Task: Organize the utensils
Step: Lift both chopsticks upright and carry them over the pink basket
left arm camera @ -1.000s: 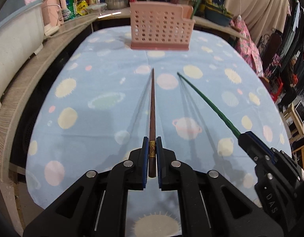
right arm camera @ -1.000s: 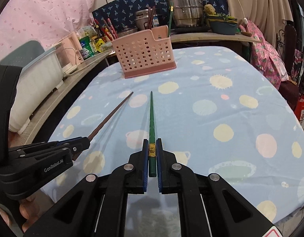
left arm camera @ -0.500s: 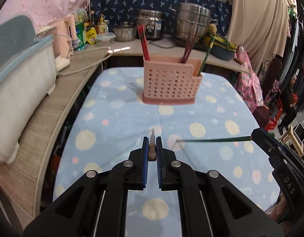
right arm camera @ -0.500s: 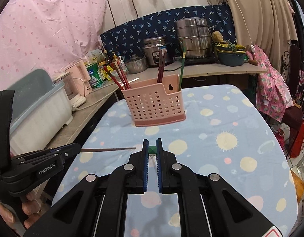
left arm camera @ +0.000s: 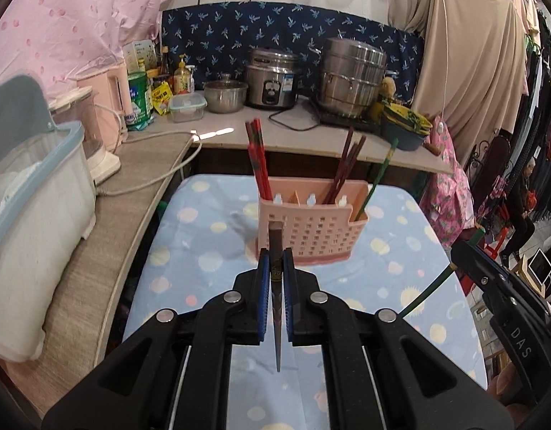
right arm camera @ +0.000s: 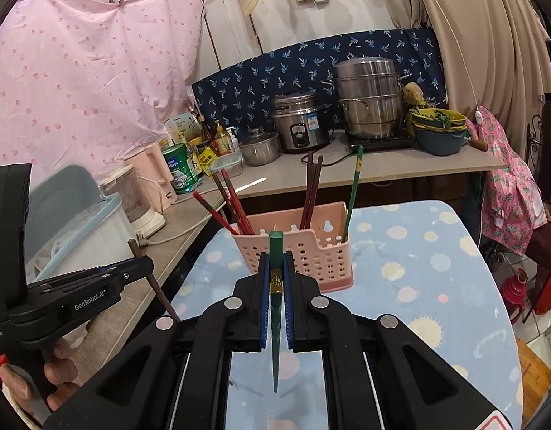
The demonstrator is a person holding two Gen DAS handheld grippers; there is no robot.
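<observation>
Left claw (left arm camera: 274, 268) clamped on brown chopstick (left arm camera: 275, 251), right claw (right arm camera: 275, 279) clamped on green chopstick (right arm camera: 276, 247); both sticks near upright, thin tips down. Pink holder (left arm camera: 313, 225) straight ahead on the bench (left arm camera: 211, 261), above the cloth, 3 compartments open on top. Brown bunch in the middle, 1 green at the right end, nearer the right claw. Clear air above the rim; standing sticks crowd the slots.

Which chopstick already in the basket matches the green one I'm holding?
Find the pink basket on the blue dotted tablecloth. In the right wrist view, look in its right-end compartment, where one green chopstick stands alone, leaning slightly. Every other chopstick in the basket is red or dark brown.
</observation>
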